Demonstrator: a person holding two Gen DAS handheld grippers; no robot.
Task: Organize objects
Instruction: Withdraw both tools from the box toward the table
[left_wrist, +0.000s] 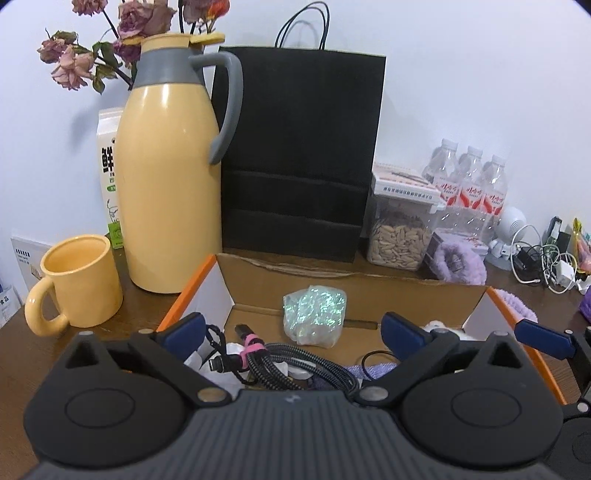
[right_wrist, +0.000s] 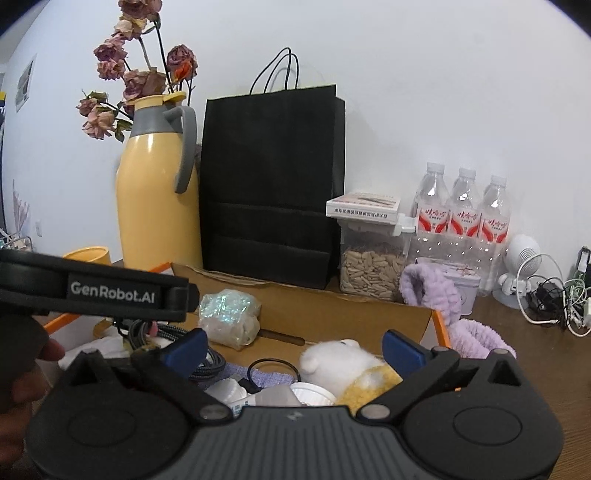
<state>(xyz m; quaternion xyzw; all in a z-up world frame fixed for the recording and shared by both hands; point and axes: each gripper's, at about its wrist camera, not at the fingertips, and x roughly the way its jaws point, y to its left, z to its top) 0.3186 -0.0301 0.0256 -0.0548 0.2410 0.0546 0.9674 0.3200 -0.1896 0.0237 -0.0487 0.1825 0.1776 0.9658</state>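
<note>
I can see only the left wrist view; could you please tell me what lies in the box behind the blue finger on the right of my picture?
Observer: A white and yellow plush toy lies there, inside the cardboard box.
Operator: Thank you. Is anything next to it?
Observer: Yes, a small white cup sits right beside it, on the camera's side.
Operator: And is the right gripper holding anything?
Observer: No. The right gripper has its jaws wide open over the box, with nothing pressed between them.
</note>
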